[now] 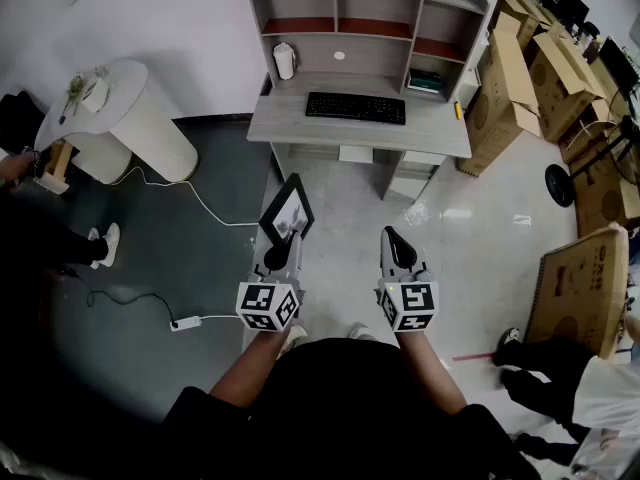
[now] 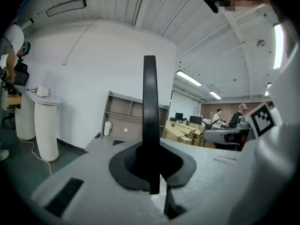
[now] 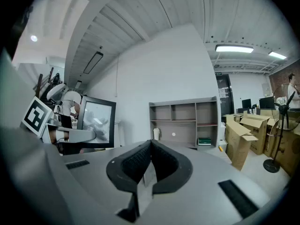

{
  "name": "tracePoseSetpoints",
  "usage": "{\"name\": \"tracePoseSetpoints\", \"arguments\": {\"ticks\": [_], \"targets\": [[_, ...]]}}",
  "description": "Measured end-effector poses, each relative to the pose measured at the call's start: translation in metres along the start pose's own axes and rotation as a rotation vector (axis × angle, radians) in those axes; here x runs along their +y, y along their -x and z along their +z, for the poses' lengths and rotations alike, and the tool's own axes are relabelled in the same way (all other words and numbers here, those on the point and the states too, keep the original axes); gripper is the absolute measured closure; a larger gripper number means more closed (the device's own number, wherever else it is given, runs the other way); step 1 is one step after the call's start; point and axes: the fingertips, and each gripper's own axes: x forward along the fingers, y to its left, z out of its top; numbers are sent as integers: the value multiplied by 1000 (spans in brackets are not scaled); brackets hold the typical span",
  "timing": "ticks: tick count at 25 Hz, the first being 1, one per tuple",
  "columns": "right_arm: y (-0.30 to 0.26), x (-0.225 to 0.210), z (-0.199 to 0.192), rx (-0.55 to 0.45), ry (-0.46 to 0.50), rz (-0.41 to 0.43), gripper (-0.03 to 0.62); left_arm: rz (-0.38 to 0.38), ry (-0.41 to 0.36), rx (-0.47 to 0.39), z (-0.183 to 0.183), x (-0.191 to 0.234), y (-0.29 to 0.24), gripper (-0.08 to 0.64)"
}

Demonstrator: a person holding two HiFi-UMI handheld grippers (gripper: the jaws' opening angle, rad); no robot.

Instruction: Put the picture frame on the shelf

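Observation:
My left gripper (image 1: 278, 258) is shut on the black picture frame (image 1: 287, 210), which stands up from its jaws. In the left gripper view the picture frame (image 2: 150, 121) shows edge-on as a thin black bar clamped between the pads. My right gripper (image 1: 398, 250) hangs beside it, shut, with nothing between its jaws. From the right gripper view the frame (image 3: 97, 122) is off to the left, its glass facing me. The grey shelf unit (image 1: 365, 18) stands on a desk (image 1: 360, 128) ahead, well beyond both grippers.
A black keyboard (image 1: 355, 107) and a white cylinder (image 1: 285, 60) sit on the desk. Cardboard boxes (image 1: 520, 78) stack to the right, a white ribbed pedestal (image 1: 125, 118) to the left. A cable and power strip (image 1: 185, 322) lie on the floor. People stand at both sides.

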Motion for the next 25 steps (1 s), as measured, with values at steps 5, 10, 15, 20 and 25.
{"name": "tracePoseSetpoints", "arguments": {"ticks": [5,10,15,20,25], "targets": [[8,-13,-4,-20,-53,26,580,29,-3,2,-8,-7,-3,535],[12,-35,-20,-2,-58,50,578,78,-8,4,-16,-10,-7,535],[13,-59,-41,51,-55,60,578,102,-16,-1,-20,-17,-18,535],[-10,-68,-49,66,-66,56,578,105,-15,10,-23,-3,-37,535],[-55,-64,-56,93,-36,10,578,86,20,28,-27,34,-69,535]]}}
